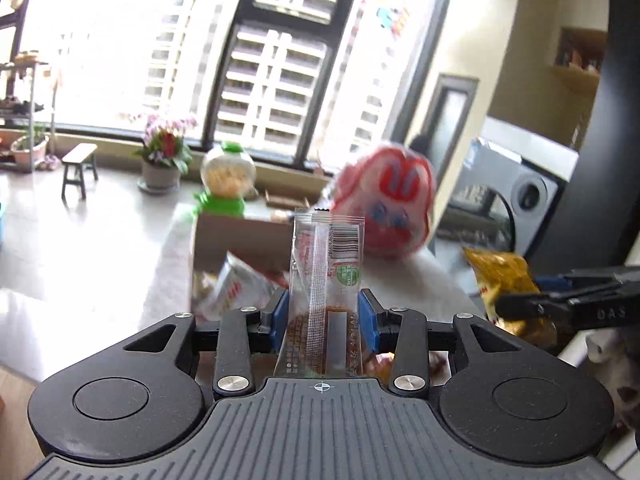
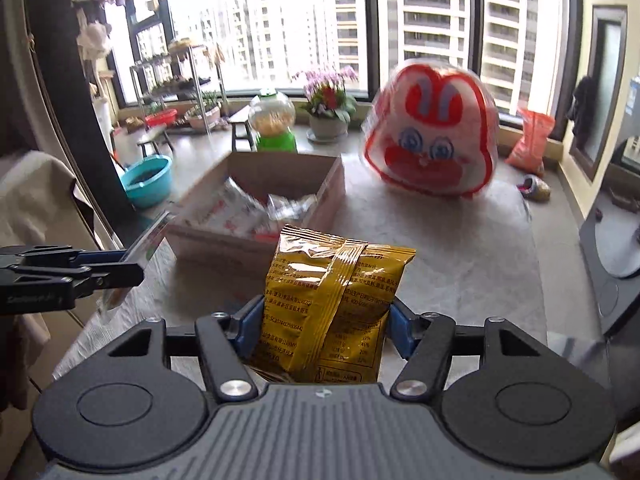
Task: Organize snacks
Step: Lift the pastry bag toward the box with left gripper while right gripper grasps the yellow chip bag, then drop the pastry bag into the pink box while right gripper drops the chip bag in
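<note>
My left gripper (image 1: 323,314) is shut on a clear snack sachet (image 1: 326,280) with a barcode, held upright above the table. Between the blue pads of my right gripper (image 2: 326,322), shut on it, stands a yellow foil snack bag (image 2: 332,300). From the left wrist view the same yellow bag (image 1: 506,280) and the right gripper (image 1: 520,304) show at the right edge. The left gripper (image 2: 120,270) with its sachet (image 2: 148,236) shows at the left of the right wrist view. Ahead stands an open cardboard box (image 2: 320,184) with several white snack packets (image 2: 228,208) inside.
A red and white rabbit-shaped bag (image 2: 432,132) stands on the grey table (image 2: 460,248) right of the box. A green candy dispenser (image 2: 274,124) sits behind the box. A dark appliance (image 2: 612,232) flanks the table's right edge. A teal basin (image 2: 146,180) lies on the floor to the left.
</note>
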